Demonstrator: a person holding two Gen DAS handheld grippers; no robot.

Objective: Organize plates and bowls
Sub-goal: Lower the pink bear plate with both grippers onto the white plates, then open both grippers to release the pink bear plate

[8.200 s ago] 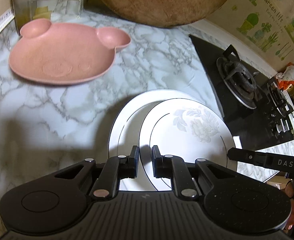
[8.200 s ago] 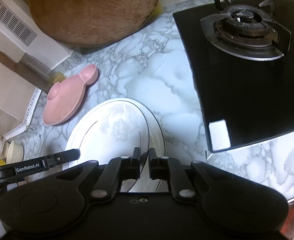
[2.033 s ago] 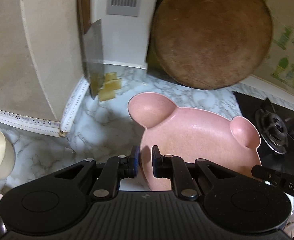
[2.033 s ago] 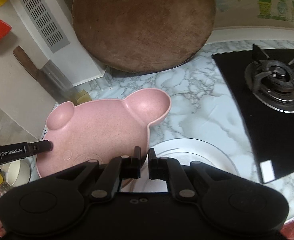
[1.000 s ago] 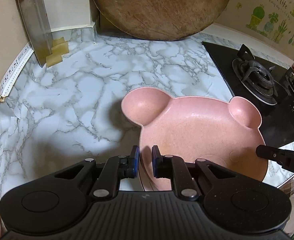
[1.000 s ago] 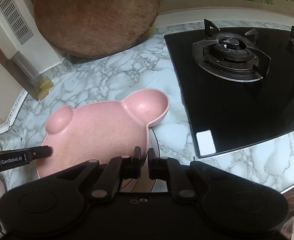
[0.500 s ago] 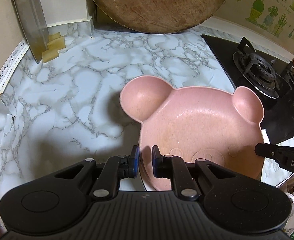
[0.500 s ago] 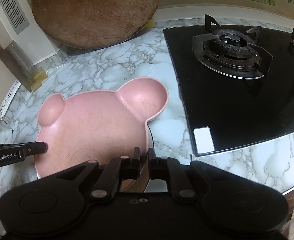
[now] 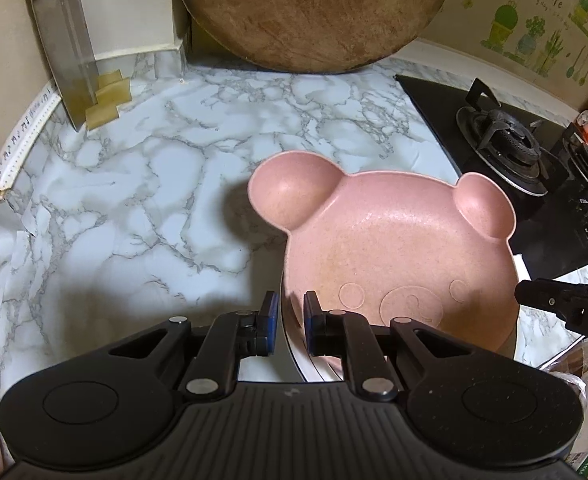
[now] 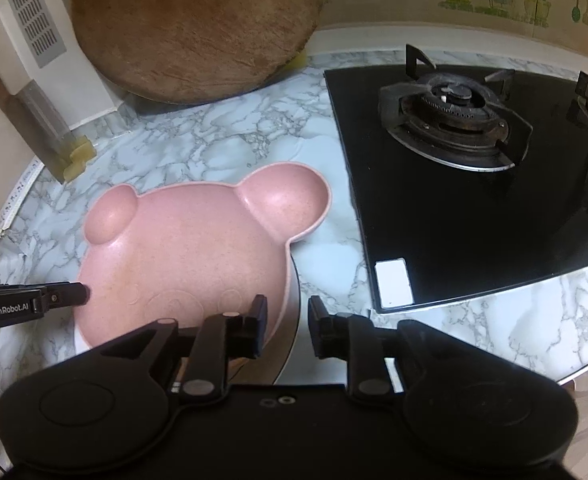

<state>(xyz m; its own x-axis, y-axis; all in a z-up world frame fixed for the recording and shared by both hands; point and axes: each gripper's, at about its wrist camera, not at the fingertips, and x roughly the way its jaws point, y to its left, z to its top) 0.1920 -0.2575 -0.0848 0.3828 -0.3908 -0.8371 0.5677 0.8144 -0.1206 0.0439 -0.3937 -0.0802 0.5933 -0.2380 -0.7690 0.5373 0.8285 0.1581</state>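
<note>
A pink bear-shaped plate (image 9: 390, 256) (image 10: 186, 252) lies on top of white plates (image 10: 294, 320) on the marble counter. A strip of the white stack also shows under it in the left wrist view (image 9: 294, 344). My left gripper (image 9: 291, 316) is shut on the pink plate's near left rim. My right gripper (image 10: 287, 328) is open, its jaws apart on either side of the pink plate's right rim and the white plate's edge, holding nothing.
A black gas hob (image 10: 474, 184) lies right of the plates. A large round wooden board (image 9: 314, 12) leans on the back wall. A cleaver (image 9: 66, 48) stands at the back left. Marble counter (image 9: 134, 184) stretches to the left.
The pink plate has come down onto the white plates. My right gripper has opened and let go of its rim. My left gripper still grips it.
</note>
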